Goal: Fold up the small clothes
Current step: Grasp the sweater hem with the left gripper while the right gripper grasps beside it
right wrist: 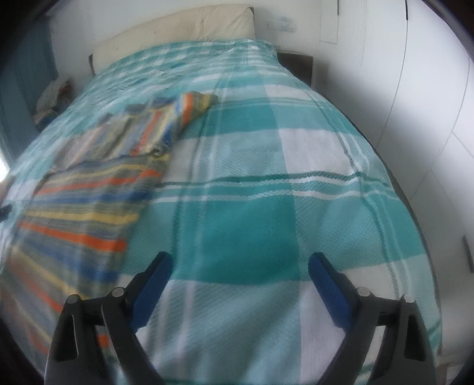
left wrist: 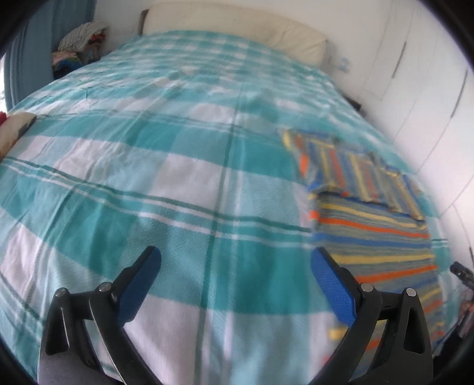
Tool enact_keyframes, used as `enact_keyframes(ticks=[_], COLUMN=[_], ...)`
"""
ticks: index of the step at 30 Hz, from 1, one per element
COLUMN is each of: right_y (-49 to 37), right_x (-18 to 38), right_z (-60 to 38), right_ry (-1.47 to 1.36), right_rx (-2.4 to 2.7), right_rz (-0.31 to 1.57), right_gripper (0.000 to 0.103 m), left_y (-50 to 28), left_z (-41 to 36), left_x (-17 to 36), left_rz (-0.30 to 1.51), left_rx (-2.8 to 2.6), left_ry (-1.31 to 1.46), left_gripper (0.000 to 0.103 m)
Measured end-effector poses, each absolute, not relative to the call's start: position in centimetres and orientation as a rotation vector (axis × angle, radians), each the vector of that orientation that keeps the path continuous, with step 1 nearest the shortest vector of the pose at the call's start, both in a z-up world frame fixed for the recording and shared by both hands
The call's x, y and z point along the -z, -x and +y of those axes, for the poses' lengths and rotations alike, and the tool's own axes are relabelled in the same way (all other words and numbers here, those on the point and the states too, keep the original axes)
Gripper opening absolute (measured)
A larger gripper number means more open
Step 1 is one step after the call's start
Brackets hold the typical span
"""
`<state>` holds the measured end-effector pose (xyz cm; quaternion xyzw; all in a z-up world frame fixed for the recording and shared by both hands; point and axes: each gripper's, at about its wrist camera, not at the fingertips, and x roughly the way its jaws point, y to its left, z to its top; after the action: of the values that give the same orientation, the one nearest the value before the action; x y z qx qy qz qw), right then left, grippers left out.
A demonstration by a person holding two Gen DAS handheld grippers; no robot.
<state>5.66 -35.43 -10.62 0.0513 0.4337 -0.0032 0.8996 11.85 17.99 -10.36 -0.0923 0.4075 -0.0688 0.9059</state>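
Observation:
A small striped garment (left wrist: 370, 213) in blue, orange, yellow and grey lies flat on the bed, with its upper part folded over. In the left wrist view it lies to the right of my left gripper (left wrist: 237, 260), which is open and empty above the bedspread. In the right wrist view the garment (right wrist: 89, 192) lies to the left of my right gripper (right wrist: 240, 266), which is also open and empty. Neither gripper touches the garment.
The bed has a teal and white checked bedspread (left wrist: 177, 177). A cream headboard cushion (left wrist: 237, 26) is at the far end. A pile of clothes (left wrist: 80, 44) sits at the far left. White wardrobe doors (right wrist: 414, 88) run along the right.

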Motion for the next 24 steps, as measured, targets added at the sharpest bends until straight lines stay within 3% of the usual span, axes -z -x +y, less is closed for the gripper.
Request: enact_keyframes(ticks=[4, 9, 14, 18, 24], right_y=[-0.9, 4.1, 5.5, 5.4, 5.5], right_x=[6.9, 9.1, 12.9, 14.8, 15.1], right_z=[-32.6, -28.6, -27.4, -27.5, -27.4], right_ry=[-0.029, -0.033, -0.131, -0.25, -0.314], right_rx=[-0.148, -0.261, -0.266, -0.294, -0.308], right_rz=[0.991, 1.156, 1.214, 1.258, 1.252], right_gripper=[0.091, 0.091, 0.083, 0.061, 0.061], left_y=[-7.1, -2.6, -1.2, 0.4, 1.0], left_z=[16.7, 14.0, 10.6, 8.3, 8.3], left_x=[9.2, 13.7, 14.8, 14.9, 14.2], left_rz=[0.927, 1.096, 1.126, 1.162, 1.219], left_rx=[0.25, 0.317, 0.359, 0.413, 0.458], left_ry=[0.156, 0.174, 0.061, -0.031, -0.065], left_gripper=[0.102, 0.101, 0.096, 0.079, 0.079])
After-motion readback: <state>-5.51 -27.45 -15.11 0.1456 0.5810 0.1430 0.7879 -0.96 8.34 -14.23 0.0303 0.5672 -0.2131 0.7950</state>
